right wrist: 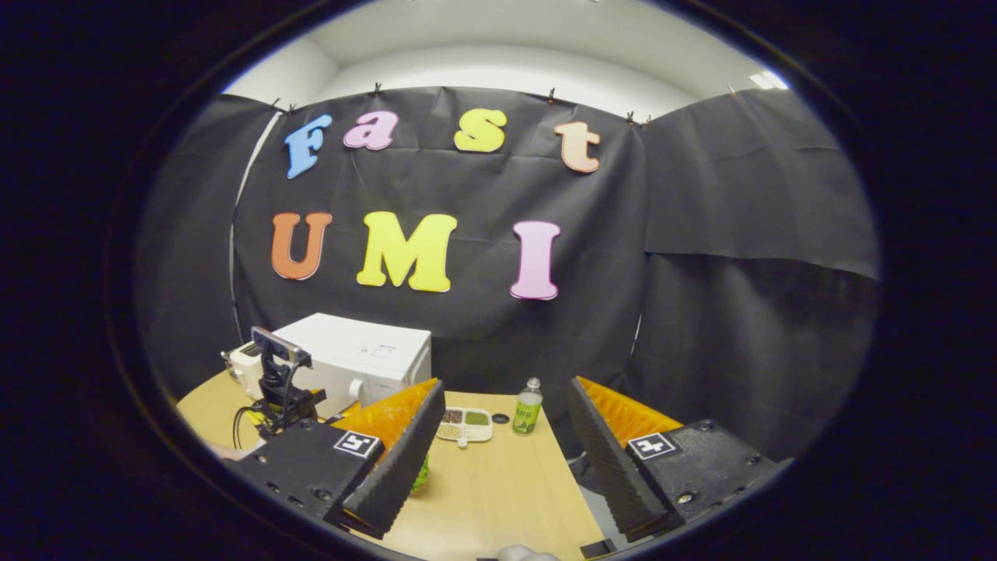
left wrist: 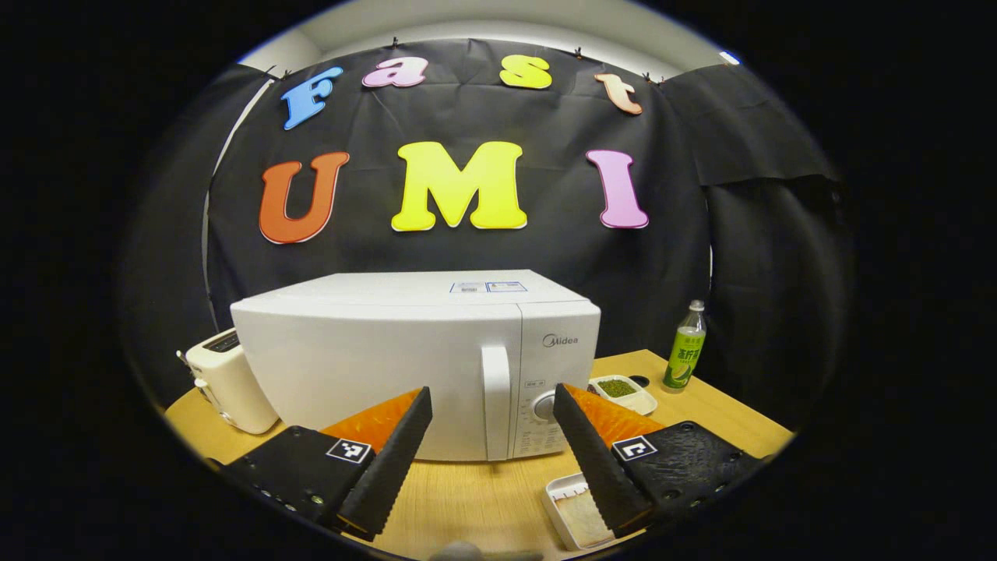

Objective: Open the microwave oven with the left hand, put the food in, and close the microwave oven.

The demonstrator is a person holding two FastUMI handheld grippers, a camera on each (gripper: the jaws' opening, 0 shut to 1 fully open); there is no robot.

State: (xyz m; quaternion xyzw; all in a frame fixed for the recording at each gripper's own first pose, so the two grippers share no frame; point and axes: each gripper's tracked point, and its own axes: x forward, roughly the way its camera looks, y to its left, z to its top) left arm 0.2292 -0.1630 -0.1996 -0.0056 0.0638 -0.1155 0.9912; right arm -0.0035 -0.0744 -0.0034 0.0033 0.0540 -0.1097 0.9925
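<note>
**Microwave shut, both tongs apart**

White microwave (left wrist: 417, 362) sits on the wooden table (left wrist: 475, 499), door closed, handle (left wrist: 495, 401) facing the left tongs (left wrist: 491, 425), which are spread apart & hold nothing. Food tray (left wrist: 580, 514) lies in front of the microwave, at its right. Toaster (left wrist: 226, 382) to microwave's left; green bottle (left wrist: 685, 347) (upright) to its right. Right tongs (right wrist: 506, 432) also apart, empty, well off from microwave.

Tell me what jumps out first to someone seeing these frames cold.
The white microwave oven, door shut, stands mid-table straight ahead of the open left hand-held gripper. A toaster sits at its left and a green bottle at the far right. The right hand-held gripper is open too, facing a divided dish.
</note>
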